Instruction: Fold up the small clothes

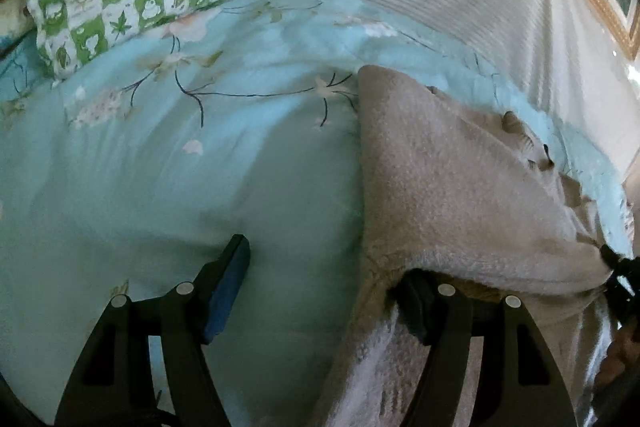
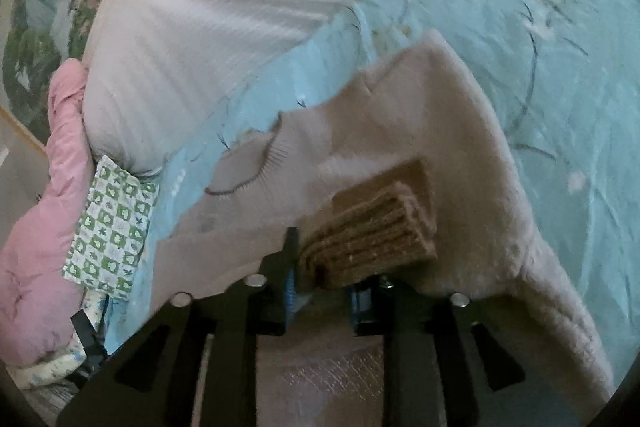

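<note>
Beige fleece garment (image 1: 460, 187), right of frame, over one finger of spread left gripper (image 1: 320, 291); right gripper (image 2: 324, 283) pinching brown ribbed cuff (image 2: 372, 239).

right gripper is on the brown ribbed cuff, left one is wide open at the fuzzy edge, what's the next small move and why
Probably close the left gripper on the beige fleece garment. Its jaws stand wide, one finger under the near edge, the other over bare blue bedsheet, so that side is unheld. The right gripper already pinches the brown ribbed cuff; with both holds the fold could start.
</note>
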`<state>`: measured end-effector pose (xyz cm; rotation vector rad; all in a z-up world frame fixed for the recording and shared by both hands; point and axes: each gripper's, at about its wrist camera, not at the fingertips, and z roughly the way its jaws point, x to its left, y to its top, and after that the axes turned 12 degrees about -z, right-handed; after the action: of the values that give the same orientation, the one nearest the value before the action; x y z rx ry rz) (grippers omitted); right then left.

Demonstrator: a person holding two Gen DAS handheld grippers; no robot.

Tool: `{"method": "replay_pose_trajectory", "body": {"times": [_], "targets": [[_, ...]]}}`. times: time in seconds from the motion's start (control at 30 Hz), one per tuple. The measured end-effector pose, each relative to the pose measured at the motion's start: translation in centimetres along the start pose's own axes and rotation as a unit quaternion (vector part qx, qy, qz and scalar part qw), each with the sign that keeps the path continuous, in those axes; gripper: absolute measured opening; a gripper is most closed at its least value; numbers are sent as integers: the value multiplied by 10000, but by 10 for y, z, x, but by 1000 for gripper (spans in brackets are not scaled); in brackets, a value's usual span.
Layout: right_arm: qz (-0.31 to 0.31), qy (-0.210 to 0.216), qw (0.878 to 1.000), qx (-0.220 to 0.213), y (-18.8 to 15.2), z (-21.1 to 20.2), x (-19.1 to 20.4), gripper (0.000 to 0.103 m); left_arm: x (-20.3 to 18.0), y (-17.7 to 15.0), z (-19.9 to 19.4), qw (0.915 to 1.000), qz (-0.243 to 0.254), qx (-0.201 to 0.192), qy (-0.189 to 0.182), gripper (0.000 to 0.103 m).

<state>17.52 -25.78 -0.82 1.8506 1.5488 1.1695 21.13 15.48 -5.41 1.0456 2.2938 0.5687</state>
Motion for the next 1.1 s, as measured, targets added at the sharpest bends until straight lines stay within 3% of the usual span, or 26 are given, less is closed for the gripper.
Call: {"method": "replay_pose_trajectory", "body": {"times": [0.27,0.4,0.47,0.57,0.67,0.77,0.9,0.97,1.03,1.1], "targets": [[-306,-666,9972,145,-12,-19,-7,21,1,-2,-1,10000,54,74,-26,70],[-326,-826,9960,86,-9,-37,-11,23,-4,-12,-10,9987,459,202,35,70],[-368,-972,9946,-64,-8,-49,-7,24,0,-17,-19,9981,522,290,-131,70],[-468,-947,9940,-289,-6,-62,0,27,12,-15,-33,9963,265,459,-670,71],[-711,-694,9947,-281,-7,-61,15,37,15,0,-35,9946,14,484,-923,76],[-947,-383,9947,-105,-7,-48,30,39,4,24,-21,9933,-14,500,-1043,78],[-1230,-222,9921,71,-1,-30,46,41,-17,60,24,9873,22,1005,-1227,80],[-1396,-89,9901,147,13,-20,50,53,-26,76,46,9835,115,1251,-1305,80],[-1651,-267,9857,225,34,-8,51,66,-32,93,67,9800,131,1432,-1374,81],[-1902,-569,9796,304,59,8,50,67,-38,103,77,9784,169,1469,-1444,82]]}}
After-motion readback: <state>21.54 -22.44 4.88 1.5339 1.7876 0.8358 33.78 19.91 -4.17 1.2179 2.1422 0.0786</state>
